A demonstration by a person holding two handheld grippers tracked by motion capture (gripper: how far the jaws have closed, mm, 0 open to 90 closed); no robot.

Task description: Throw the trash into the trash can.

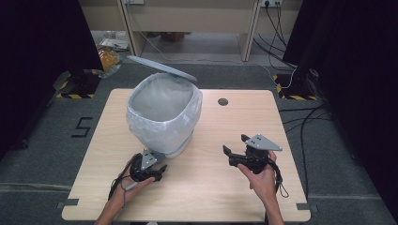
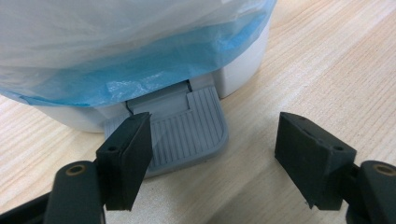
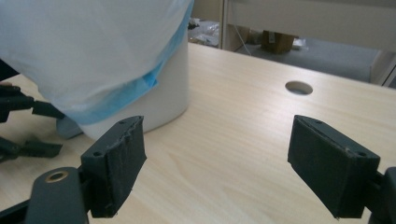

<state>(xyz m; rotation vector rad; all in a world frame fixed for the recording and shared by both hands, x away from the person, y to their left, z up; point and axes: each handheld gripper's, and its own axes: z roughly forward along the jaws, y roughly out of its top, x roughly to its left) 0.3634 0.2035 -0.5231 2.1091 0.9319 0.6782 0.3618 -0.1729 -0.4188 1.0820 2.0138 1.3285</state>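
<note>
Grey carpet is surrounding a pale wooden bench (image 1: pixel 225 187), with black curtains hanging at both sides of the frame and cables trailing down the upper right. A white pedal bin (image 1: pixel 164 112) is standing on the bench left of centre in the high view, lined with a translucent bag (image 1: pixel 162 101) that is folding over its rim, its grey lid (image 1: pixel 162 67) standing raised toward the top of the frame. A round cable hole (image 1: pixel 223 101) is showing in the bench to the right of the bin.

At lower left of the high view, the person's left hand (image 1: pixel 129 180) is holding the left gripper (image 1: pixel 159 172) at the foot of the bin. In the left gripper view its fingers (image 2: pixel 128 154) are standing apart with nothing clamped between them, one finger lying over the edge of the bin's grey ribbed pedal (image 2: pixel 187 130), the other over bare wood; whether that finger is pressing on the pedal cannot be told.

At lower right, the right hand (image 1: pixel 263 180) is holding the right gripper (image 1: pixel 234 147) above the bench, well apart from the bin. In the right gripper view its fingers (image 3: pixel 116 163) are standing apart and empty, pointing toward the bin's white wall.
</note>
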